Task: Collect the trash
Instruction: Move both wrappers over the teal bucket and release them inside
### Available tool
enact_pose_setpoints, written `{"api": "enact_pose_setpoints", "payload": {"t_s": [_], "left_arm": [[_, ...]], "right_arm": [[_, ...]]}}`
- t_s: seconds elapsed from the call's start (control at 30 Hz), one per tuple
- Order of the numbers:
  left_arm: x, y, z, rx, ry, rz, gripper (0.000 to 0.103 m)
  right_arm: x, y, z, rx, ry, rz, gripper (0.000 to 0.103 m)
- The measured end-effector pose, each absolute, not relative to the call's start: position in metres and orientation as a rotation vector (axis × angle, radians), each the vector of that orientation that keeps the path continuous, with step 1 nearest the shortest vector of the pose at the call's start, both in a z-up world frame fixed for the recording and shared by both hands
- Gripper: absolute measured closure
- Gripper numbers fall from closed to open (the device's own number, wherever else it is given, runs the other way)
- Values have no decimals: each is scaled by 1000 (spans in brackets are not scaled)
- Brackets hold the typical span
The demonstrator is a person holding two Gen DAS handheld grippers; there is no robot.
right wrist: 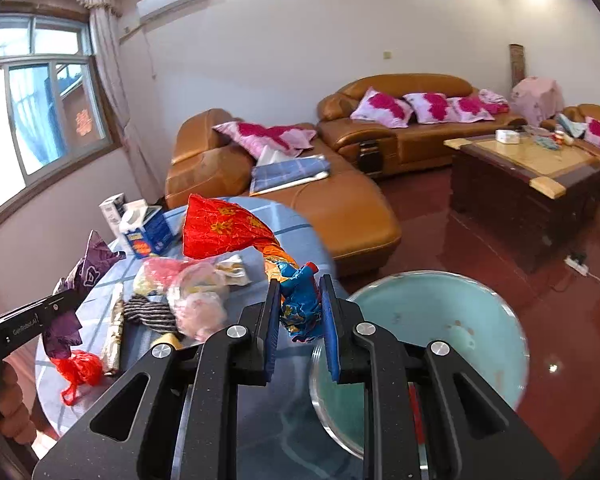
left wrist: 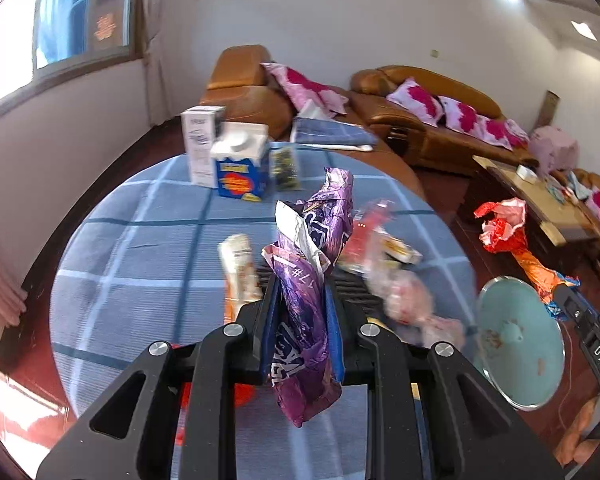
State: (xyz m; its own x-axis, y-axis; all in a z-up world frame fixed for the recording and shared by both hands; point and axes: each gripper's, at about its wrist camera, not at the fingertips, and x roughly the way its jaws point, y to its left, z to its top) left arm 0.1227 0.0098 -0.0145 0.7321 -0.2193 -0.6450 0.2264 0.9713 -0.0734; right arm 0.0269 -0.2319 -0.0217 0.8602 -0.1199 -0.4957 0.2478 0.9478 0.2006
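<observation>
Trash in both claws: left claw [left wrist: 302,312] clamped on a crumpled purple wrapper [left wrist: 308,264], held upright above the table [left wrist: 140,240] w/ blue checked cloth. Right claw [right wrist: 300,308] pinches the twisted end of a red-orange wrapper [right wrist: 224,228], lifted over the table edge, just beside a teal bin [right wrist: 440,320] on the floor. More litter on the table: pink plastic bag [right wrist: 200,300], red bag [right wrist: 80,368], striped cloth [right wrist: 148,312], gold foil strip [right wrist: 114,336]. Blue carton [left wrist: 242,172] & white box [left wrist: 200,144] stand at the far side.
</observation>
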Motion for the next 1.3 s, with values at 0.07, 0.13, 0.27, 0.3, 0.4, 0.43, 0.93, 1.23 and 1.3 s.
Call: {"api": "enact_pose_setpoints", "payload": {"t_s": [0.07, 0.13, 0.27, 0.3, 0.4, 0.43, 0.93, 1.23, 1.3], "left_arm": [[118, -2, -14, 29, 705, -262, 81], [113, -14, -13, 50, 701, -276, 81], [105, -34, -12, 83, 693, -302, 81], [103, -38, -12, 89, 692, -306, 81], [98, -52, -12, 110, 696, -322, 81], [96, -56, -12, 115, 695, -327, 81], [71, -118, -7, 206, 659, -398, 81], [70, -154, -14, 250, 672, -437, 81], [70, -160, -15, 259, 672, -443, 81]], "right_arm": [[21, -237, -23, 271, 499, -213, 83], [13, -244, -24, 287, 499, -235, 83], [1, -253, -24, 292, 487, -262, 83], [-2, -254, -24, 291, 484, -269, 83], [-11, -261, -23, 284, 472, -293, 83], [-14, -263, -24, 285, 468, -305, 83], [-35, -301, -30, 329, 449, -418, 83], [-37, -319, -35, 324, 452, -504, 83], [-36, -323, -41, 337, 467, -514, 83]]}}
